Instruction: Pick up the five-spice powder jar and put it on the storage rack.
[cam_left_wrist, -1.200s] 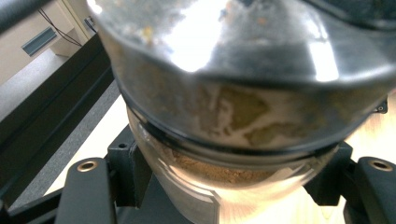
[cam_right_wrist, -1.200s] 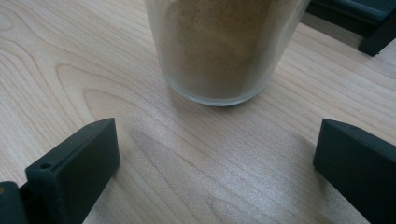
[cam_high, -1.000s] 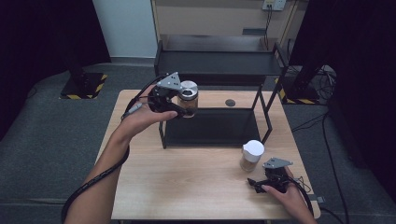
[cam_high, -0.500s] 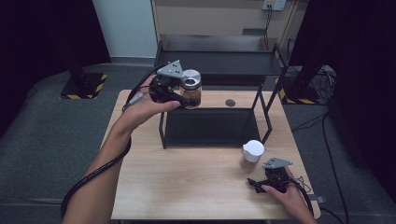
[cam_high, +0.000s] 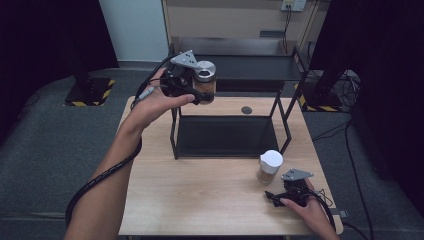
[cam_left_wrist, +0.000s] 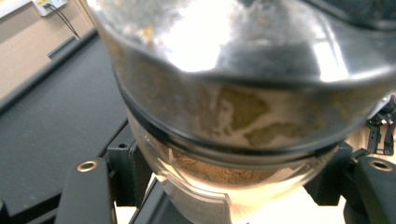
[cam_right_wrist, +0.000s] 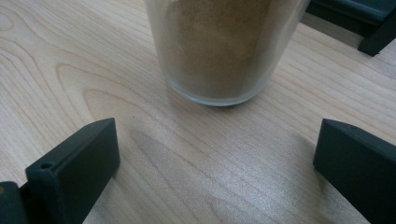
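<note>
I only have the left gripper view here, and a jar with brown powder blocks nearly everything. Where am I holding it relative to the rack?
Observer: In the high view the left gripper holds the silver-lidded jar up by the front left corner of the black rack, about level with its top shelf.
Operator: Is there a second jar?
Observer: Yes, a white-lidded jar of brown powder stands on the table before the rack's right leg.
Operator: And my right gripper?
Observer: The right gripper sits on the table, jaws open, just short of that jar.

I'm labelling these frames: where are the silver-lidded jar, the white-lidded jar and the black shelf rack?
silver-lidded jar (cam_high: 205, 71), high view, on its lid.
white-lidded jar (cam_high: 271, 159), high view, on its white lid.
black shelf rack (cam_high: 225, 136), high view, on its lower shelf.
</note>
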